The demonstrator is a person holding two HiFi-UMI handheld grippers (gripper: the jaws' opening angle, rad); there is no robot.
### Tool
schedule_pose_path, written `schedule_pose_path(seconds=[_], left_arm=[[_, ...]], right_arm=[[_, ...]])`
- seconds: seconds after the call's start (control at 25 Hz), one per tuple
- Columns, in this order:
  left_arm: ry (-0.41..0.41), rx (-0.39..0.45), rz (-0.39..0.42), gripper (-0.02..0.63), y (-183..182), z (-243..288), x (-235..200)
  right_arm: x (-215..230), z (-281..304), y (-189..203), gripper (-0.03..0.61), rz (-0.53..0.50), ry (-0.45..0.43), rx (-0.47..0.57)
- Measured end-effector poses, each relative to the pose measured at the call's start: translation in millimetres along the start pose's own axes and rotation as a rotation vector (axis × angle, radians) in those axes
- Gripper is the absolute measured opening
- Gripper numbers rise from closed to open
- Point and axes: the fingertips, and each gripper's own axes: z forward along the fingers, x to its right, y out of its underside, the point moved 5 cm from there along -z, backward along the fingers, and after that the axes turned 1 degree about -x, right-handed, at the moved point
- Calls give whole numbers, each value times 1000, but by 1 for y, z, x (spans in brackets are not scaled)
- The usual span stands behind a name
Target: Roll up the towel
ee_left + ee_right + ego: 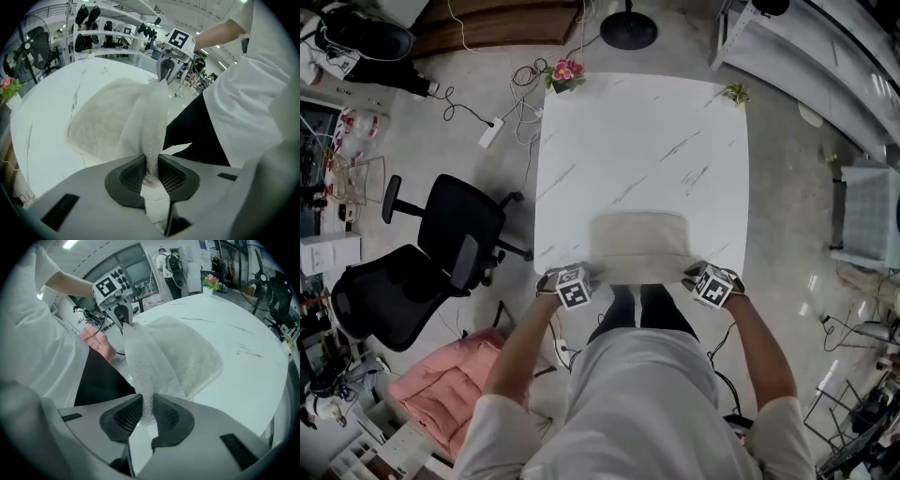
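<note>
Looking down from above, the towel (pixel 639 246) lies spread at the near edge of the white, grey-veined worktop (pixel 637 131). It is a pale beige rectangle with soft, rounded far corners, and no roll has formed in it yet. The left gripper (pixel 581 278) and the right gripper (pixel 698 277) sit at its two near corners, so I'd judge the job has only just started. The near hem is caught, and the whole length is still to be turned over and rolled toward the far side. In the left gripper view, the dark, mesh-textured fingers (pixel 130 177) are clamped on one corner of the cloth. A thin fold stands up from between them, and the hem runs on, raised off the top, to the other gripper. The fabric looks like nubby, matte terry with a smoother band along the edge, and the rest of it lies flat on the glossy, stone-look surface. The right gripper view mirrors this. Its fingers (pixel 167 417) are pinched on the opposite corner, with a speckled, loosely woven ridge of towel rising from them. Beyond the ridge the cloth slopes down into a slack, slightly rumpled sheet that looks limp enough to roll easily.
</note>
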Motion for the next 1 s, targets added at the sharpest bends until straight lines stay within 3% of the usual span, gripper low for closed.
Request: schedule_pose_path(seconds=[0.16,0.48,0.64,0.76,0.92,1.0], left_arm=[[94,-34,-12,87,-14,-11,-20],[150,-44,-27,92,-36,-30,-59],[53,-65,-47,97,-34,-30,-86],[-79,-56,-51,107,-39,-30,-107],[-319,-57,-44,189,-42,-27,-133],[-373,-52,-68,230,-42,-24,-140]], right_arm=[[24,-14,-13,80,20,-37,-13],[61,-20,-34,83,16,-86,-46],[84,-21,-45,89,36,-11,-20],[105,-20,-51,99,39,102,0],[129,-19,-58,171,52,273,18],[137,-15,-58,205,64,313,14]])
